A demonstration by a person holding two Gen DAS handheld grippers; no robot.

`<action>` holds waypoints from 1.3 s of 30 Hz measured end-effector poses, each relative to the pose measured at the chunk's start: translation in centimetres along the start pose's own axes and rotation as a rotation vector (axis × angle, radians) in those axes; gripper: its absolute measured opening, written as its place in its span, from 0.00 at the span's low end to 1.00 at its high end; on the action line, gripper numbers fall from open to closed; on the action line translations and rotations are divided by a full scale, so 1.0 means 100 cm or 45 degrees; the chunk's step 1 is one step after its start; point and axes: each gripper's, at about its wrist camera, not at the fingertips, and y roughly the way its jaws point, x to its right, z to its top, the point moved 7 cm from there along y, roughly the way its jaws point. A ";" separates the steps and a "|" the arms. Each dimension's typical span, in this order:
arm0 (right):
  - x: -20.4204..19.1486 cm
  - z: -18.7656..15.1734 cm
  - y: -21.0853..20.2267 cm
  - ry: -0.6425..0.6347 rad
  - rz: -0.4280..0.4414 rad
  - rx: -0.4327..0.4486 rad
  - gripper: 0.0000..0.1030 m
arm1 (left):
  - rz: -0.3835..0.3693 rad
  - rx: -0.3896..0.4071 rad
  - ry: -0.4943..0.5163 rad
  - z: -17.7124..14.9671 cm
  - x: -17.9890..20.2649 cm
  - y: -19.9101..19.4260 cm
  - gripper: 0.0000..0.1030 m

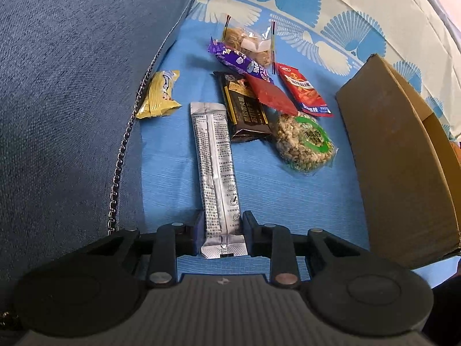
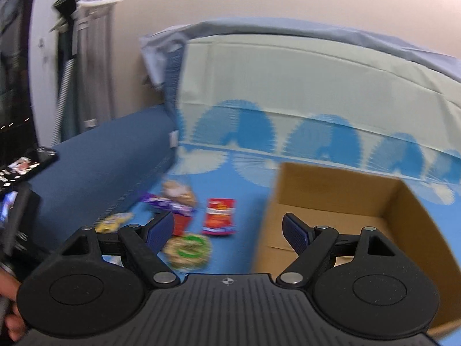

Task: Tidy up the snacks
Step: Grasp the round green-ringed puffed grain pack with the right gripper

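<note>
My left gripper (image 1: 223, 230) is shut on the near end of a long silver sachet (image 1: 216, 170) that lies on the blue sheet. Beyond it lie a yellow packet (image 1: 158, 95), a black bar (image 1: 245, 106), a purple bar (image 1: 239, 60), a red square packet (image 1: 272, 95), a red snack bag (image 1: 305, 89), a clear noodle pack (image 1: 249, 44) and a green-labelled rice cake (image 1: 304, 142). My right gripper (image 2: 229, 232) is open and empty, held above the sheet between the snacks and the cardboard box (image 2: 340, 201). The right view is blurred.
The open cardboard box (image 1: 397, 150) stands to the right of the snacks. A dark blue cushion (image 1: 72, 86) with a metal chain (image 1: 124, 155) along its edge borders the left. A patterned pillow (image 2: 317, 86) lies behind. A phone (image 2: 26, 170) shows at far left.
</note>
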 end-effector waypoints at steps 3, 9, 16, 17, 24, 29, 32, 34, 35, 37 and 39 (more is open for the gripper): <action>-0.026 0.001 0.033 0.002 0.038 -0.083 0.82 | -0.002 0.005 -0.005 0.000 0.000 0.000 0.30; -0.051 -0.025 0.108 -0.003 0.035 -0.328 0.87 | -0.010 0.012 -0.003 -0.001 -0.001 -0.001 0.30; -0.045 -0.055 0.165 0.007 -0.040 -0.531 0.91 | -0.012 0.007 0.008 -0.001 0.000 -0.001 0.30; -0.043 -0.058 0.170 0.007 -0.047 -0.545 0.91 | -0.014 0.006 0.010 -0.001 0.000 -0.001 0.30; -0.039 -0.070 0.187 -0.004 -0.043 -0.600 0.73 | -0.038 -0.002 0.009 0.000 -0.002 0.001 0.30; -0.041 -0.070 0.178 -0.002 -0.021 -0.577 0.72 | -0.045 0.000 0.007 0.000 -0.003 0.002 0.30; -0.045 -0.069 0.164 -0.010 -0.014 -0.575 0.72 | -0.050 0.001 0.006 0.000 -0.003 0.001 0.30; -0.050 -0.068 0.150 -0.035 0.000 -0.572 0.72 | -0.053 -0.001 0.009 0.000 -0.003 0.001 0.30; -0.052 -0.068 0.144 -0.046 0.007 -0.571 0.72 | -0.054 -0.002 0.011 0.000 -0.003 0.001 0.30; -0.057 -0.069 0.129 -0.062 0.040 -0.575 0.72 | -0.058 -0.005 0.011 0.000 -0.002 0.000 0.30; -0.061 -0.070 0.111 -0.097 0.064 -0.569 0.72 | -0.061 -0.008 0.016 0.000 -0.002 0.000 0.30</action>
